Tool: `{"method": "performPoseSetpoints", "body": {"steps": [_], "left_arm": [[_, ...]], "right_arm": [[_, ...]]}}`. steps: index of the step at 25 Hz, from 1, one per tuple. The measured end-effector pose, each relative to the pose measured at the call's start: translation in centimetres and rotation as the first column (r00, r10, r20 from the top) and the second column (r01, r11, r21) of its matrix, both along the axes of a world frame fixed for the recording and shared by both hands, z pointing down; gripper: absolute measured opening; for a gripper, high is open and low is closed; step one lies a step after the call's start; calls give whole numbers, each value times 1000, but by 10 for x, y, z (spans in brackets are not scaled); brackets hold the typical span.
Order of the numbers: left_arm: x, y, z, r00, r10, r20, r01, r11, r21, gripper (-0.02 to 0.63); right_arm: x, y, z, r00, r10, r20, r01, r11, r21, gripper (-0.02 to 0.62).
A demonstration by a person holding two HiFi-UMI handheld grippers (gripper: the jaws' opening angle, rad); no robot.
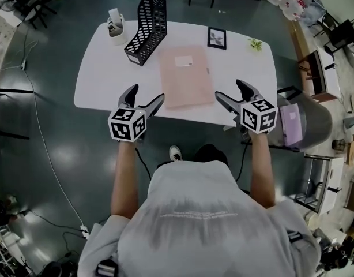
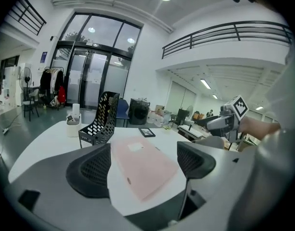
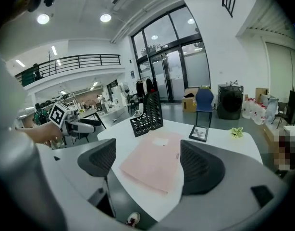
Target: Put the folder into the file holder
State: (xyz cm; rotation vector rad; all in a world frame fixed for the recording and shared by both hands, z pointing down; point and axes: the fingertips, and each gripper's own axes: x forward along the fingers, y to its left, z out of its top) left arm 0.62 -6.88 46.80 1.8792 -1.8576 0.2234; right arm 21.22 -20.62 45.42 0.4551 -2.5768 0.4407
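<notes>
A pink folder (image 1: 185,76) with a white label lies flat on the white table (image 1: 102,74), near the front edge. The folder (image 2: 143,167) shows between the left jaws, and the folder (image 3: 154,165) between the right jaws. A black mesh file holder (image 1: 147,27) stands behind it to the left, also seen as the holder (image 2: 100,120) and the holder (image 3: 148,114). My left gripper (image 1: 145,99) hovers open at the table's front edge, left of the folder. My right gripper (image 1: 232,93) hovers open just right of the folder's near corner. Neither holds anything.
A white desk organiser (image 1: 115,25) stands at the table's back left. A black picture frame (image 1: 217,38) and a small green plant (image 1: 256,44) sit at the back right. A grey chair with a purple sheet (image 1: 298,120) stands to the right of the table.
</notes>
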Motion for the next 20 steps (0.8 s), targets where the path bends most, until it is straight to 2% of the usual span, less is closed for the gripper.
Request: {"method": "performPoseSetpoints", "body": {"steps": [6, 11, 15, 20], "left_arm": [[-18, -31, 42, 996, -17, -83, 11, 997, -73, 431], [-41, -62, 84, 990, -79, -115, 59, 984, -168, 431], [-56, -87, 115, 982, -102, -159, 63, 970, -233, 431], [-56, -114, 158, 972, -98, -213, 31, 954, -298, 431]], "right_arm": [[-29, -36, 35, 999, -29, -35, 27, 998, -61, 430], [-56, -76, 71, 995, -84, -61, 77, 991, -112, 430], [-76, -103, 103, 993, -100, -64, 86, 978, -190, 430], [-87, -123, 156, 990, -105, -93, 73, 951, -301, 430]]}}
